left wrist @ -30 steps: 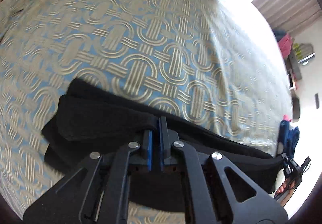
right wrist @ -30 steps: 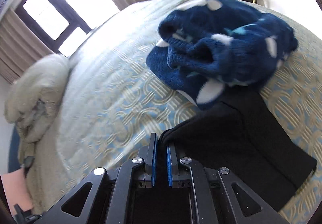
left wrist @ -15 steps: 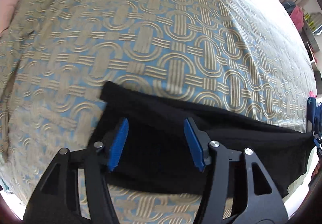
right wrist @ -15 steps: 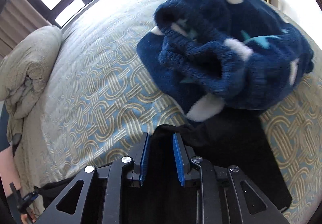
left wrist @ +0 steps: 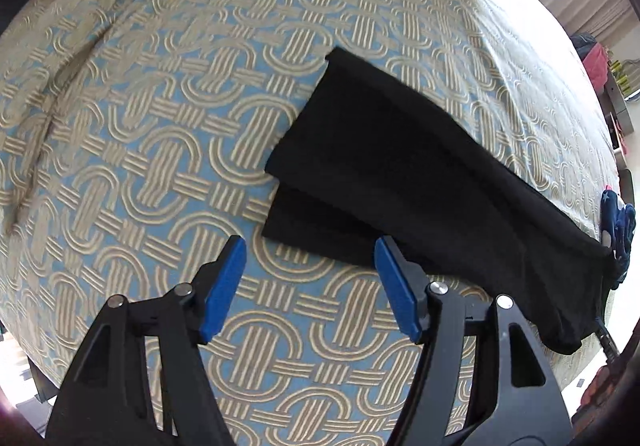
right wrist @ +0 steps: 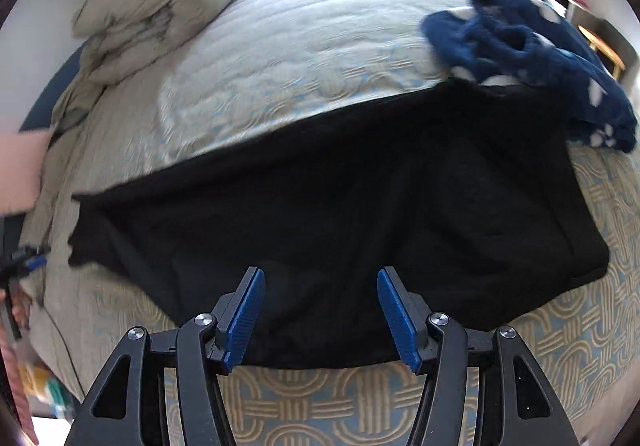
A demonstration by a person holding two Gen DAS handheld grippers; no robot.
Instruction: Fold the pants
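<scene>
Black pants [left wrist: 404,181] are lying flat on a bed whose bedspread [left wrist: 168,117] is showing a blue and beige woven-ring pattern. In the left wrist view they are stretching as one long dark band from about 12 o'clock of centre toward 4 o'clock, one leg stacked on the other, so a lengthwise fold is likely already made. The left gripper [left wrist: 310,278] is hanging over bare bedspread at 6 o'clock, its blue pads spread apart with nothing between them; the jaws have just been opening. The near hem corner is sitting just beyond the pads, untouched.

In the right wrist view the pants [right wrist: 340,197] are filling the middle of the frame. The right gripper [right wrist: 320,310] is hovering at 6 o'clock above the wide end of the cloth, jaws likewise apart and just opened, pads not pinching the fabric. Both grippers seem to be letting the cloth settle flat before a crosswise fold.

A dark blue fleece garment with white spots [right wrist: 532,57] is lying at 2 o'clock, overlapping the far edge of the pants. A rumpled beige duvet [right wrist: 152,9] is sitting at 10 o'clock. No containers are visible.
</scene>
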